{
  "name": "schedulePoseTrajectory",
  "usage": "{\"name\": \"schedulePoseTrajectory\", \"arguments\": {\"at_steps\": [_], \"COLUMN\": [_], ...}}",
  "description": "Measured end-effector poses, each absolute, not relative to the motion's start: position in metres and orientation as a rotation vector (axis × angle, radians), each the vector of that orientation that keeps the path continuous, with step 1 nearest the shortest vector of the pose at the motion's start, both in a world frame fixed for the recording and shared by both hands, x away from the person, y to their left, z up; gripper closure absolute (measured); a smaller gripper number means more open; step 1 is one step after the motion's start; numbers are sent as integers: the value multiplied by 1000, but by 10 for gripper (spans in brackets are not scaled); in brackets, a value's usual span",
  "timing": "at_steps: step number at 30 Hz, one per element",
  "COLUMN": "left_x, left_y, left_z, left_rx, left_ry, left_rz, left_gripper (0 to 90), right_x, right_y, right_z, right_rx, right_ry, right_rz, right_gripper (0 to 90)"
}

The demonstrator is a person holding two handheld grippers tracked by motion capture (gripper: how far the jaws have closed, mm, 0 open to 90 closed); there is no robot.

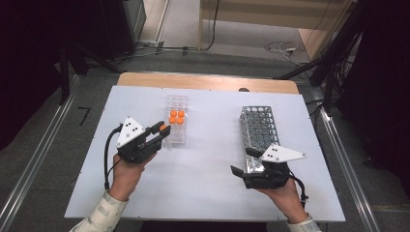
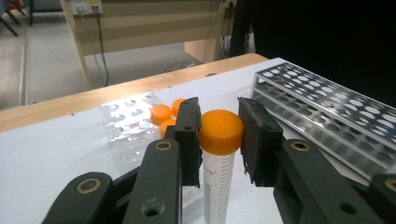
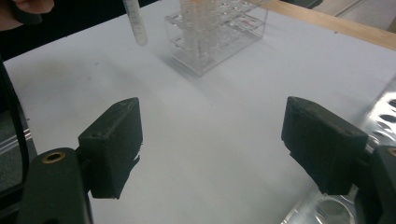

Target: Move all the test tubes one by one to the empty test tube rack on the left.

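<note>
Left hand-held gripper [image 2: 219, 140] around smooth orange-capped cylindrical tube [image 2: 218, 154].

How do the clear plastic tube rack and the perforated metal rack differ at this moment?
The clear plastic tube rack is transparent; the perforated metal rack is shiny and silver. The clear rack holds four orange-capped tubes; the metal rack's holes look empty. The clear rack lies by the left tool, which grips an orange-capped graduated tube; the metal rack lies by the open right tool. Both rest on the white table.
</note>
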State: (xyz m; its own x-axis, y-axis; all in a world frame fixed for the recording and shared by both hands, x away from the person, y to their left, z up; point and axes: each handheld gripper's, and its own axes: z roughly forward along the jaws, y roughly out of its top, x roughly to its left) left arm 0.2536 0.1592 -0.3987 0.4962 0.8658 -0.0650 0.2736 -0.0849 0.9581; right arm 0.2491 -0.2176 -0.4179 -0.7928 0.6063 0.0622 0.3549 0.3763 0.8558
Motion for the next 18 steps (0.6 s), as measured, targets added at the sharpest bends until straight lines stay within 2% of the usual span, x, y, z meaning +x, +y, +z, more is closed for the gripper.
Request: {"name": "schedulePoseTrajectory", "arguments": {"at_steps": [18], "left_x": [289], "left_y": [170], "left_z": [-390], "left_rx": [1598], "left_ry": [1087], "left_rz": [724], "left_gripper": [704], "right_x": [248], "right_y": [-277], "right_z": [-425], "right_rx": [1019], "right_ry": [2258], "right_rz": [1360], "right_gripper": [156]}}
